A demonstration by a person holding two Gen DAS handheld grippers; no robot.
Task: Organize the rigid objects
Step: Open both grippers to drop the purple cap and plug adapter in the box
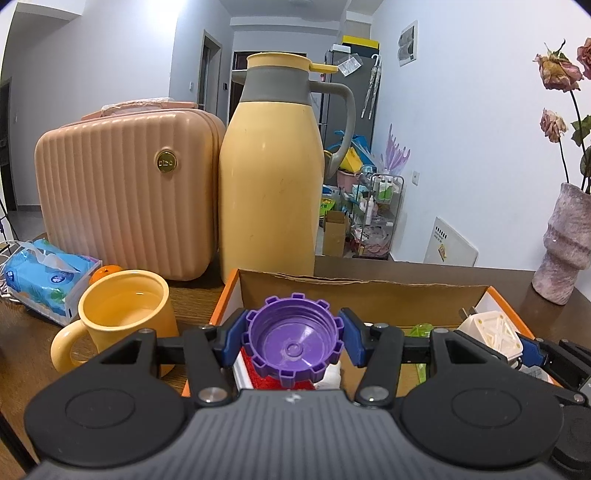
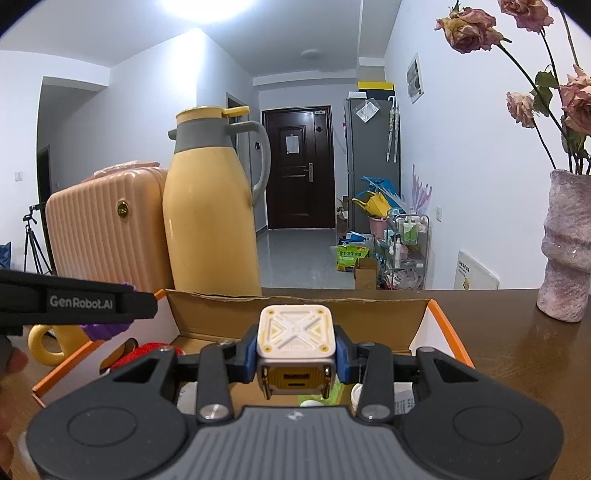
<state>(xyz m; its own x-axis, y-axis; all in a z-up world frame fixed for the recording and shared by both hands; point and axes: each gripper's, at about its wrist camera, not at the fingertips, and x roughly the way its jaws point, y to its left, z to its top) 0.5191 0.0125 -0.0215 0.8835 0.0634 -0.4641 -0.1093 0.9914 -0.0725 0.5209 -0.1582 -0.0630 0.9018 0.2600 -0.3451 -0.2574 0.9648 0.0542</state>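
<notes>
— What's behind the table?
— White walls and a hallway with a glossy grey floor, centre frame, ending at a dark door.
— Light?
— A ceiling lamp glaring at the top; a grey fridge stands right of the door.

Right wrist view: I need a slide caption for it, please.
Right gripper holds a white charger cube between its fingers above an open cardboard box on a wooden table.
</notes>
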